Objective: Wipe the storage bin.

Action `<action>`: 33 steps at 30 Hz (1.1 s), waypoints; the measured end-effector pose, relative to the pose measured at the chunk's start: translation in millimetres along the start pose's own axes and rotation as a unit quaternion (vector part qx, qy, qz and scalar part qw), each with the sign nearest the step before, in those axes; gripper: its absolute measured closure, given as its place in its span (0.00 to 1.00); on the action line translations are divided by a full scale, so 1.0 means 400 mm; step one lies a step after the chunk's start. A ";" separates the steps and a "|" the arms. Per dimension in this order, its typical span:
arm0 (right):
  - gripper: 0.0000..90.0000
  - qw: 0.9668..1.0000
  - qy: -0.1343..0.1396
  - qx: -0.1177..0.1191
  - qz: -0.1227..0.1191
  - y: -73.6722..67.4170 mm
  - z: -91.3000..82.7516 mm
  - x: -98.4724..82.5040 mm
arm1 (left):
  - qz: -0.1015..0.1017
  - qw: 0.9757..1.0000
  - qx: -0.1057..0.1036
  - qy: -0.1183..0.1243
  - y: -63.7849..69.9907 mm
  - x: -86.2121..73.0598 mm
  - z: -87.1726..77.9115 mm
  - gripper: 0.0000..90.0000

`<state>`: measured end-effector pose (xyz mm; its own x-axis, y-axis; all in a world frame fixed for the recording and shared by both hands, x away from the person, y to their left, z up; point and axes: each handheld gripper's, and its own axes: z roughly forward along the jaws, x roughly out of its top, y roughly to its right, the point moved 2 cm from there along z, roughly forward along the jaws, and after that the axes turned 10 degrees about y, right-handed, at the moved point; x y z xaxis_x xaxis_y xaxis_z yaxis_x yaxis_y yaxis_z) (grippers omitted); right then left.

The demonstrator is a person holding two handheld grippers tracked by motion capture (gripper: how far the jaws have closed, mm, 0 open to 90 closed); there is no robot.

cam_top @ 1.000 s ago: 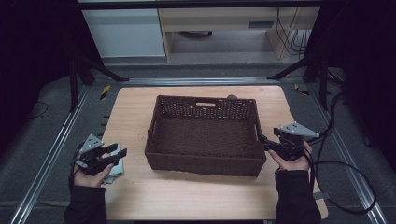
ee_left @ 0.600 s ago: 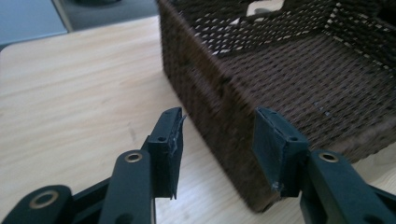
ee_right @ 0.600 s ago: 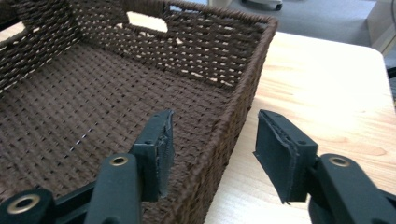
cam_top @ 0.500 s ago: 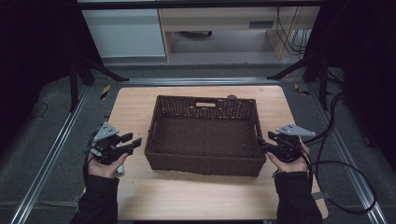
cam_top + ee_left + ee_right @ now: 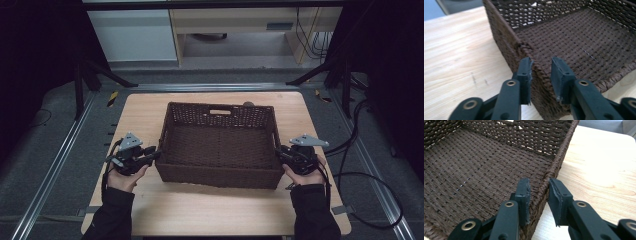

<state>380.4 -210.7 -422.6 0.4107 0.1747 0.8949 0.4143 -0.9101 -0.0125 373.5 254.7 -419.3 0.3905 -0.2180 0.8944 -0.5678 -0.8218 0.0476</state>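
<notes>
1. On the wooden table (image 5: pixel 150 107), near its middle, the brown woven basket (image 5: pixel 220 172) is sitting flat with its open top facing up and nothing inside it.
2. At the basket's left end wall, you are holding the left gripper (image 5: pixel 541 72) so that its jaws are straddling the rim: one pad is lying outside the wall, the other inside.
3. Those jaws have just been closing with the wall between them. The outer pad is touching the weave, while a narrow gap is still showing beside the inner pad, so the grip is not yet pressing from both sides.
4. At the right end wall, you are holding the right gripper (image 5: pixel 539 192) the same way, with the rim running up between its jaws.
5. Its jaws have also just been closing; the inner pad is lying against the weave, and the outer pad is standing just off it.
6. In the high view, your left gripper (image 5: pixel 150 156) and right gripper (image 5: pixel 281 154) are flanking the basket's near half, both hands resting low by the table.
</notes>
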 end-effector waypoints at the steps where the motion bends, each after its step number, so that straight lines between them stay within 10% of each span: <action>1: 0.78 1.000 0.000 0.000 0.000 0.000 0.000 0.000 | 0.000 1.000 0.000 0.000 0.000 0.000 0.000 0.79; 13: 0.69 1.000 0.010 0.013 0.000 0.006 -0.010 0.008 | 0.016 1.000 0.001 -0.008 0.028 -0.008 -0.012 0.78; 18: 0.82 1.000 -0.005 0.007 0.002 0.008 -0.013 0.000 | 0.023 1.000 0.001 -0.011 0.043 -0.009 -0.020 0.77; 33: 0.80 1.000 0.010 -0.013 0.004 0.021 -0.001 0.013 | 0.032 0.999 0.014 -0.005 0.051 -0.005 -0.006 0.77</action>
<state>385.6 -217.5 -418.0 0.3982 0.1606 0.9031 0.3903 -0.9206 -0.0084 359.2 239.6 -418.9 0.3608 -0.2755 0.8910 -0.5709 -0.8207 -0.0225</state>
